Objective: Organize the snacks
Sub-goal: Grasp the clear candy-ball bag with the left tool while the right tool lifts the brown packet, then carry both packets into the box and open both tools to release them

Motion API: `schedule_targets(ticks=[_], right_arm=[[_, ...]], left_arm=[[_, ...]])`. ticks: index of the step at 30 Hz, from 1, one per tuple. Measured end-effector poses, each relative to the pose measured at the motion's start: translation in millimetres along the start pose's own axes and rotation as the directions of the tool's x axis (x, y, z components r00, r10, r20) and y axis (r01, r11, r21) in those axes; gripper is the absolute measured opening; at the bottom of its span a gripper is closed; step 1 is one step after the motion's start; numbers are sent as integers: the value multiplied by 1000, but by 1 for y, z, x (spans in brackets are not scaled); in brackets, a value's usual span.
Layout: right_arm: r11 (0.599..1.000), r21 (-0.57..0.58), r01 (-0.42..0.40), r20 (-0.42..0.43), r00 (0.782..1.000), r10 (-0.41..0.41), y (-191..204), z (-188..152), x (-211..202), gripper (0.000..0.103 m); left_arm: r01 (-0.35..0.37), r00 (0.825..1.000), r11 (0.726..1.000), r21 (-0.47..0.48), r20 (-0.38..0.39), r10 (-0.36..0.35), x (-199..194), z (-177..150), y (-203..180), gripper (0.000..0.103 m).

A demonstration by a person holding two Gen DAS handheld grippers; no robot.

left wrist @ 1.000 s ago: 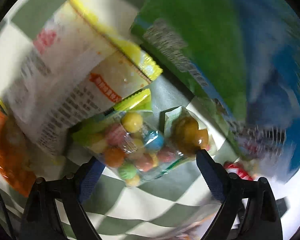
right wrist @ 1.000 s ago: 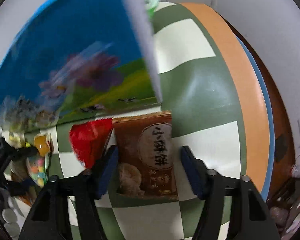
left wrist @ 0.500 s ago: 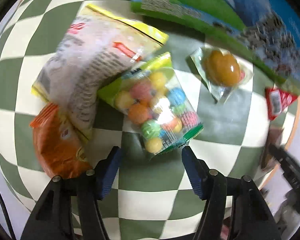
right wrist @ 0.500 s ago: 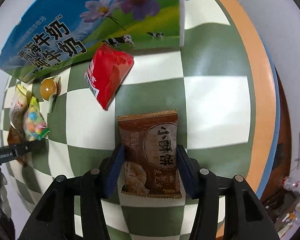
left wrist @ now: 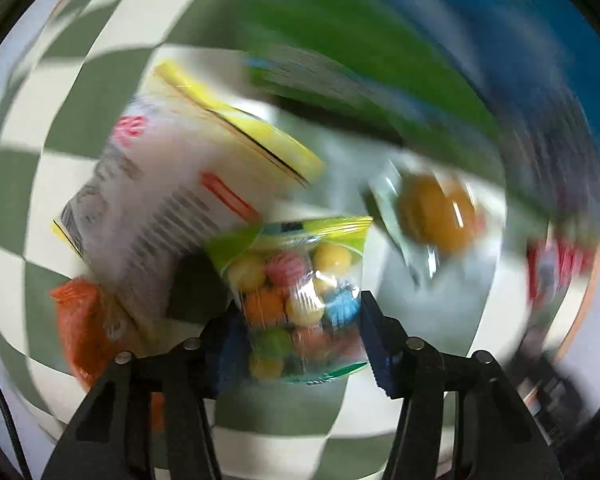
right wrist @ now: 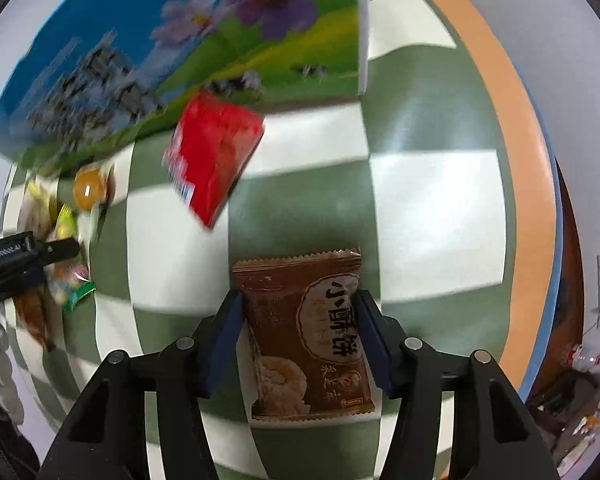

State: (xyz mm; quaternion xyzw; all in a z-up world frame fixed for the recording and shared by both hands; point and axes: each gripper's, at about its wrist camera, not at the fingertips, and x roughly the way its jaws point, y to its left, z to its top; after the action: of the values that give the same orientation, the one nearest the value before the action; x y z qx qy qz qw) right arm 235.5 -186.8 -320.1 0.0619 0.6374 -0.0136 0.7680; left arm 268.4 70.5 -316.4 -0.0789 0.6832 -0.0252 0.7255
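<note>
Since a second ago, my left jaws (left wrist: 302, 330) have been closing and now pinch the clear bag of coloured candy balls (left wrist: 300, 300). My right jaws (right wrist: 298, 334) clamp the brown biscuit packet (right wrist: 306, 336) near the bench's orange edge (right wrist: 500, 120). Slippery film could slide free.

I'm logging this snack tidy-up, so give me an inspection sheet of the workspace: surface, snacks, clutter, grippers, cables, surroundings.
Surface: green-and-white checked cloth with an orange border.
Job's things: bag of coloured candy balls; brown biscuit packet; red packet; wrapped amber sweet; white-and-yellow packet; orange packet; large milk carton box at the far edge.
Clutter: nothing seen on the cloth.
Grippers: left gripper has just been closing, pads now on the candy bag; right gripper shut on the biscuit packet.
Cables: thin black cable beside the left gripper.
Surroundings: pale wall, blurred items past the table edge.
</note>
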Motion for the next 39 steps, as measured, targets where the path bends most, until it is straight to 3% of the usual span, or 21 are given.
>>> schedule_targets(ticks=[2, 5, 9, 13, 15, 19, 20, 24, 32, 39], right_arm=[[1000, -17, -9, -16, 1000, 9, 7, -11, 3, 58], [999, -38, -30, -40, 999, 28, 19, -30, 6, 59], [995, -36, -97, -80, 992, 94, 27, -39, 14, 76], [994, -27, -104, -79, 992, 101, 23, -38, 11, 76], [995, -22, -101, -79, 992, 99, 18, -38, 6, 76], [997, -43, -68, -85, 994, 64, 1, -44, -1, 75], [997, -62, -41, -74, 997, 37, 4, -47, 0, 65], [994, -105, 15, -34, 999, -18, 11, -51, -3, 58], [992, -98, -75, 54, 995, 80, 34, -45, -39, 58], [969, -92, -229, 154, 958, 241, 36, -7, -115, 58]], left_arm=[[-30, 999, 992, 124, -12, 31, 1, -23, -20, 51], [-26, 998, 978, 209, -47, 37, 11, -49, -38, 52], [57, 995, 989, 137, -85, -46, 22, -53, -36, 67], [112, 990, 993, 37, -96, -108, 20, -47, -19, 67], [106, 990, 994, 39, -94, -102, 18, -46, -17, 67], [11, 998, 993, 121, -58, -4, 17, -23, -28, 51], [-6, 999, 991, 136, -49, 12, 14, -22, -37, 48], [-15, 999, 988, 153, -31, 20, 6, -19, -64, 45], [63, 998, 986, 155, 10, -65, -49, -8, -75, 44], [203, 971, 970, 131, 103, -217, -141, 30, -86, 44]])
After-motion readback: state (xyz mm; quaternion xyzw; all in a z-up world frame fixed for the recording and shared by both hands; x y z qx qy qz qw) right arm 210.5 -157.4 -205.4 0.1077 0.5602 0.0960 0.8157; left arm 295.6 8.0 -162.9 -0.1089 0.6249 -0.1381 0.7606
